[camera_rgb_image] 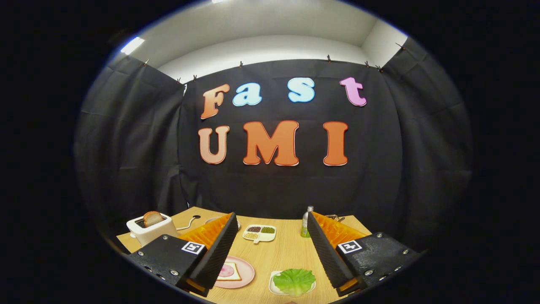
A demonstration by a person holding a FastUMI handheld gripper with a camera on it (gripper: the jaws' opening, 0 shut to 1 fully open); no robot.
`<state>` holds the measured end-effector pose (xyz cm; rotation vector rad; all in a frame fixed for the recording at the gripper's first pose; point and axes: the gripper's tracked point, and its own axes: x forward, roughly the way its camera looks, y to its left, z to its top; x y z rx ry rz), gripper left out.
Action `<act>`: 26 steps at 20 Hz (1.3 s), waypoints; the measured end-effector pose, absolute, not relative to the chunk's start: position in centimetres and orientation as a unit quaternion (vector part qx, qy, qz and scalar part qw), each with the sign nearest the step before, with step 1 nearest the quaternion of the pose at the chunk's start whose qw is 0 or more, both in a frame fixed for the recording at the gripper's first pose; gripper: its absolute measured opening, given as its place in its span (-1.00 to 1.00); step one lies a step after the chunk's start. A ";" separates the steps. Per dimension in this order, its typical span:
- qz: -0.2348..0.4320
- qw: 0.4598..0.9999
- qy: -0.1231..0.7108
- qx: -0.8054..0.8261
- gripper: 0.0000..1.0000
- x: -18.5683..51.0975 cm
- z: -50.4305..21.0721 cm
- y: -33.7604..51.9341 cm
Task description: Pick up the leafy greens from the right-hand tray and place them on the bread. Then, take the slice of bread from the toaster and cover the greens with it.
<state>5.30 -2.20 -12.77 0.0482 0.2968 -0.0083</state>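
My gripper [270,236] hangs open above the wooden table with nothing between its fingers. Below and between the fingers, near the right one, the leafy greens [294,280] lie on a small white tray [273,287]. To their left, partly behind the left finger, a slice of bread topped with a pink slice [228,271] rests on a pink plate [247,274]. A white toaster [149,230] stands beyond the left finger, with a browned slice of bread [152,218] sticking up from its slot.
A white divided dish [259,232] with dark, green and pale fillings sits mid-table beyond the fingers. A small green bottle [306,221] stands by the right finger's tip. The toaster's cord [190,223] trails across the table behind it.
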 end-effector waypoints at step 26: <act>0.067 0.857 0.511 0.005 0.96 2.8 -34.9 -2.7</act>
